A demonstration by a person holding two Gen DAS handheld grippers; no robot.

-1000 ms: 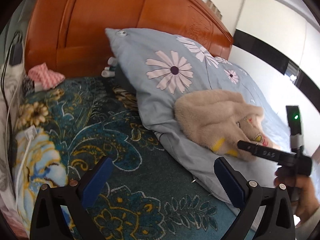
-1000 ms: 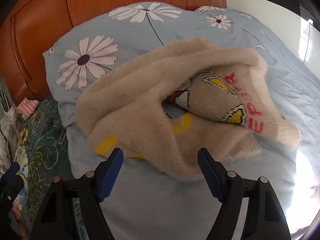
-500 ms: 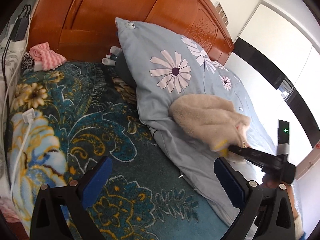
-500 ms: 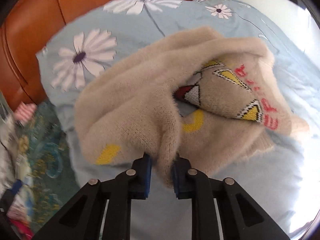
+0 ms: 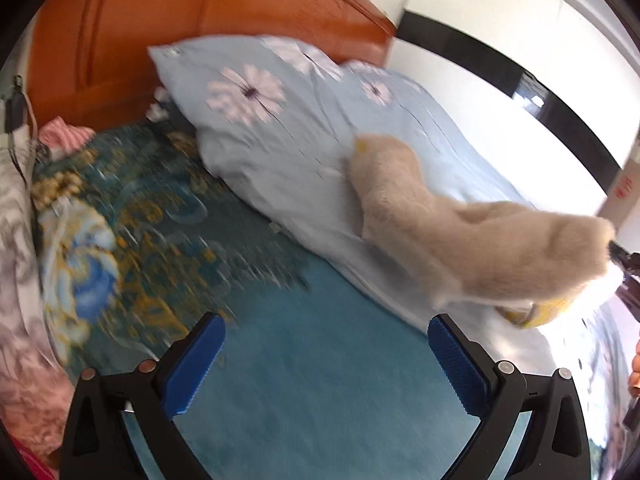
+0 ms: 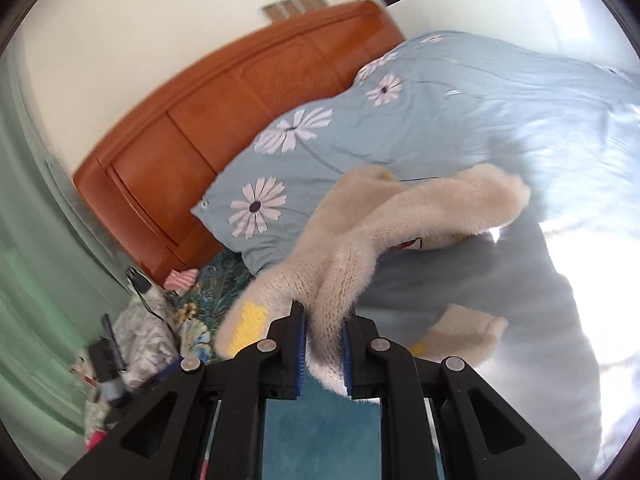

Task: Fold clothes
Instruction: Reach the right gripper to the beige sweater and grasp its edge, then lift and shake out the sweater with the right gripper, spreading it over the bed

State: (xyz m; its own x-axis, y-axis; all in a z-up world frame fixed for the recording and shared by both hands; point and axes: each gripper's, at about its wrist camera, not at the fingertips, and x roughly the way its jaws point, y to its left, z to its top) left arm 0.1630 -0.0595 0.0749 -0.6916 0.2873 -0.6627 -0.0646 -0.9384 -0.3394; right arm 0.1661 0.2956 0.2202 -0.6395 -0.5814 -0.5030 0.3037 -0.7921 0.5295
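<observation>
Right gripper (image 6: pixel 323 346) is clenched on the beige sweater's (image 6: pixel 360 240) edge, lifting it off the quilt (image 6: pixel 460 112) for spreading; left gripper (image 5: pixel 326 364) is released, empty.

Sweater (image 6: pixel 384 236) draped across quilt (image 6: pixel 500 112) on bed, headboard (image 6: pixel 240 92) behind, patterned bedspread (image 5: pixel 160 216) left of quilt

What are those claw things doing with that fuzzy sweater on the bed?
A person is holding a gripper in each hand to fold clothes. The right gripper has its jaws pinched shut on the fluffy beige knitted sweater, with the knit bunched between them, and is lifting one end off the light blue flowered duvet; the rest trails on the bed. The left gripper has its jaws wide open and empty, above the dark teal floral bedspread. No folding has happened yet.
</observation>
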